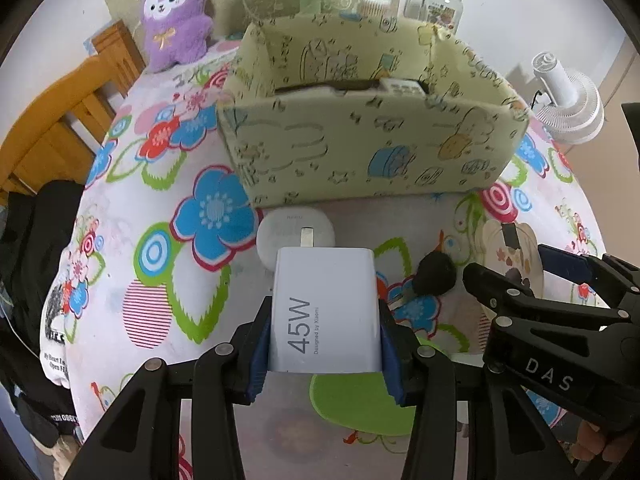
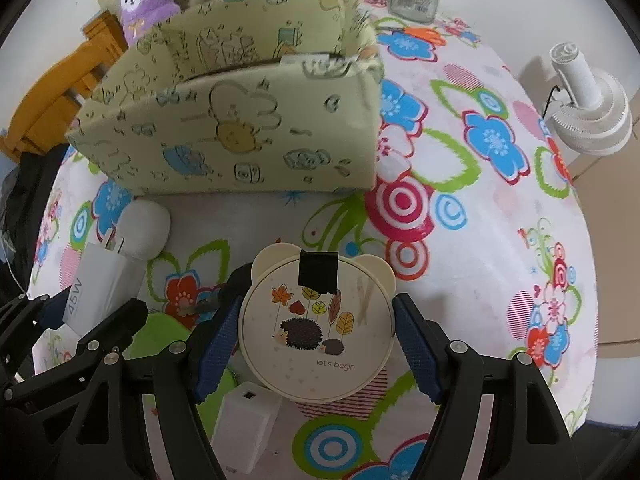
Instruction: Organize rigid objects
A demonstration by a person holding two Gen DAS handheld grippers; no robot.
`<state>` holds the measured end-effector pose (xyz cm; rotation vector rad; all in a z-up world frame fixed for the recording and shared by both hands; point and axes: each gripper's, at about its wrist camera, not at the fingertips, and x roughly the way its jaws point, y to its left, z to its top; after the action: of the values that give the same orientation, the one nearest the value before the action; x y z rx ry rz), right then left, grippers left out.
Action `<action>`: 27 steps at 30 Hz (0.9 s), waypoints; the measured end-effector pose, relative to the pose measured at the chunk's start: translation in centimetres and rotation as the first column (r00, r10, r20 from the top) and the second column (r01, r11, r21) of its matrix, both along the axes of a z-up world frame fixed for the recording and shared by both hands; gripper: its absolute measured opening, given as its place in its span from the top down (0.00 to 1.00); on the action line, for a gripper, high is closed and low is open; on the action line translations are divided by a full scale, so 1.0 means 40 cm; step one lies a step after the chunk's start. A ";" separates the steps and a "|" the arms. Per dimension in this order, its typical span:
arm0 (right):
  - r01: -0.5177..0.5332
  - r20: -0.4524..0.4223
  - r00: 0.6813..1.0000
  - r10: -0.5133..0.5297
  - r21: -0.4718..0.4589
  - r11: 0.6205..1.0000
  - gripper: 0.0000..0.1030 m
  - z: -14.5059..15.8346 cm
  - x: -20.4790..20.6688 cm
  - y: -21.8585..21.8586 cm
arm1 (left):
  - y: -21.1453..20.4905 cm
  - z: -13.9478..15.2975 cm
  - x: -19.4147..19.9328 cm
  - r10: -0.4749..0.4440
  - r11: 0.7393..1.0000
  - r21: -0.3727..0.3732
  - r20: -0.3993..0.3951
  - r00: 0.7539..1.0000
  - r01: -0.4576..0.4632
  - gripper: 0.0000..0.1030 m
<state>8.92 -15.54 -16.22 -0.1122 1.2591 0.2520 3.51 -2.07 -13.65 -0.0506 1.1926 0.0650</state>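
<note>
Left gripper (image 1: 324, 340): jaws clamped on white charger (image 1: 325, 312), held above the desk (image 1: 360, 216) in front of the patterned box (image 1: 360, 148). Right gripper (image 2: 316, 336): jaws clamped on both sides of round bear-eared tin (image 2: 318, 326), also before the box.

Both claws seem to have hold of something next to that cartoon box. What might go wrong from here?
1. The left gripper pinches the smooth white charger only near its lower end, so it might tip or slip while being lifted.
2. The round hedgehog case is wide for the right gripper; its curved rim could pop free.
3. The two grippers sit close together, and the fabric box has tall walls, so they might bump each other or its rim.
</note>
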 end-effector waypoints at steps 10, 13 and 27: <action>0.013 0.034 0.999 -0.014 0.019 1.000 0.25 0.074 -0.016 -0.017 | -0.014 0.063 0.000 -0.006 1.000 0.005 0.041 0.999 0.006 0.54; 0.011 0.055 0.998 -0.012 0.021 1.000 0.25 0.104 -0.023 -0.018 | -0.018 0.083 0.001 -0.009 1.000 0.008 0.055 0.998 0.009 0.54; 0.006 0.103 0.995 -0.011 0.052 0.999 0.25 0.185 -0.028 -0.040 | -0.043 0.172 -0.018 -0.014 0.999 0.046 0.096 0.995 0.010 0.54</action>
<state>7.78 -17.15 -8.80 -0.0749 1.1490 0.2676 2.79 -3.80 -6.79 -0.0067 1.0946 0.0782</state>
